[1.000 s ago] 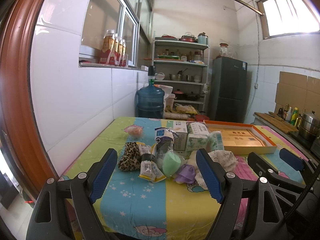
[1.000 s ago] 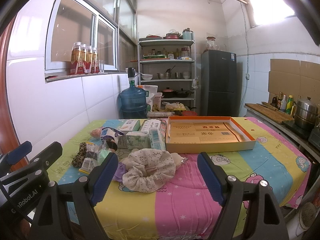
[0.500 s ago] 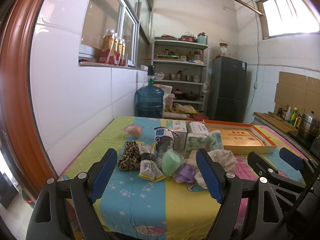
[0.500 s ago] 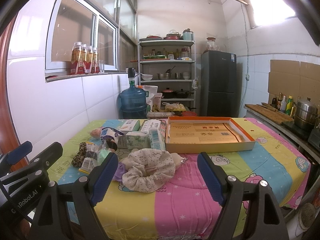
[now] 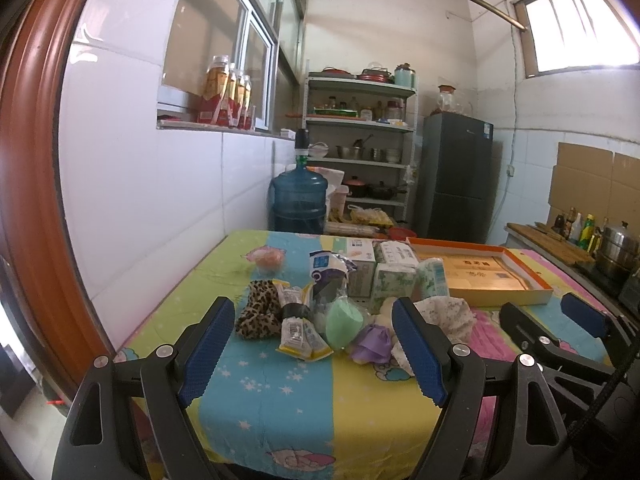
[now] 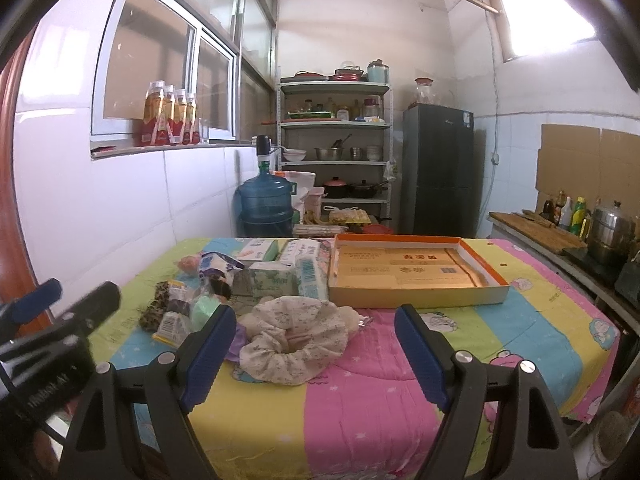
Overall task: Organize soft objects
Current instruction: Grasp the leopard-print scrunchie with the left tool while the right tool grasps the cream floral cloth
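Note:
A heap of soft things lies mid-table: a leopard-print scrunchie (image 5: 258, 312), a mint green sponge (image 5: 344, 320), a purple scrunchie (image 5: 374, 344), a large floral cloth scrunchie (image 6: 294, 338), snack packets (image 5: 300, 330) and tissue packs (image 5: 394, 284). An empty orange-rimmed box lid (image 6: 416, 272) sits behind them to the right. My left gripper (image 5: 312, 354) is open, held short of the heap above the table's near edge. My right gripper (image 6: 316, 354) is open too, just before the floral scrunchie, with nothing between its fingers.
The table wears a striped cartoon cloth (image 6: 360, 400) and stands against a white tiled wall (image 5: 160, 200) on the left. Behind it are a blue water jug (image 5: 298, 200), a metal shelf (image 6: 334, 140) and a dark fridge (image 6: 438, 168). A counter with bottles and a pot (image 6: 610, 232) runs along the right.

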Demonstrator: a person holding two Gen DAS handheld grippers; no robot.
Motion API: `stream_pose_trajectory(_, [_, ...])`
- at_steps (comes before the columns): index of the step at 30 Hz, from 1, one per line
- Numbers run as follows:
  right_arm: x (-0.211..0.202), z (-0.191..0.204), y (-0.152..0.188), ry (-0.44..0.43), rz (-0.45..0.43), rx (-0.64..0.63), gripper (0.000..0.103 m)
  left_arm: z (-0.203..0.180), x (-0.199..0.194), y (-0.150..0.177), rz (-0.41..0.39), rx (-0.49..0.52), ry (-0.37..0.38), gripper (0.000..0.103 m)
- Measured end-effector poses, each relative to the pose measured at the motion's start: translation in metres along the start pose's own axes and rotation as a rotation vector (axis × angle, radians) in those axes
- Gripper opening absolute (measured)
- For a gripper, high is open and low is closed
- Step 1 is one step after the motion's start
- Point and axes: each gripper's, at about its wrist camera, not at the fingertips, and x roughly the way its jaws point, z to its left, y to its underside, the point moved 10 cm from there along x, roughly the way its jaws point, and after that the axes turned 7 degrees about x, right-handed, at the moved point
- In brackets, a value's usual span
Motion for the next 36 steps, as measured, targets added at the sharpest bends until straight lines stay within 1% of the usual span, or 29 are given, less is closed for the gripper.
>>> stream_pose_trajectory(3, [0.005, -0.016, 0.003, 0.021, 0.010, 0.013, 0.081, 0.008, 0.005, 0.004, 0.006, -0.022, -0.012, 0.082])
stream_pose_trajectory(9, [0.027, -0.035, 0.015, 0.028, 0.061, 0.028, 0.081, 0.026, 0.018, 0.014, 0.012, -0.055, -0.022, 0.082])
stream_pose_trajectory(16, [0.061, -0.033, 0.034, -0.057, 0.125, 0.017, 0.081, 0.039, 0.052, 0.031, 0.054, -0.056, 0.015, 0.082])
stream_pose_trajectory(19, [0.074, -0.029, 0.039, -0.070, 0.133, 0.002, 0.081, 0.048, 0.068, 0.036, 0.068, -0.064, 0.017, 0.082])
stream_pose_trajectory(23, [0.089, -0.019, 0.042, -0.079, 0.144, -0.048, 0.081, 0.058, 0.093, 0.036, 0.093, -0.087, 0.036, 0.082])
stream_pose_trajectory(26, [0.099, -0.014, 0.042, -0.085, 0.158, -0.077, 0.079, 0.064, 0.113, 0.036, 0.121, -0.096, 0.041, 0.082])
stream_pose_trajectory(29, [0.109, -0.013, 0.041, -0.083, 0.173, -0.097, 0.073, 0.072, 0.136, 0.037, 0.154, -0.098, 0.033, 0.082])
stream_pose_trajectory(36, [0.130, -0.019, 0.044, -0.094, 0.228, -0.092, 0.064, 0.091, 0.190, 0.051, 0.275, -0.112, 0.025, 0.082])
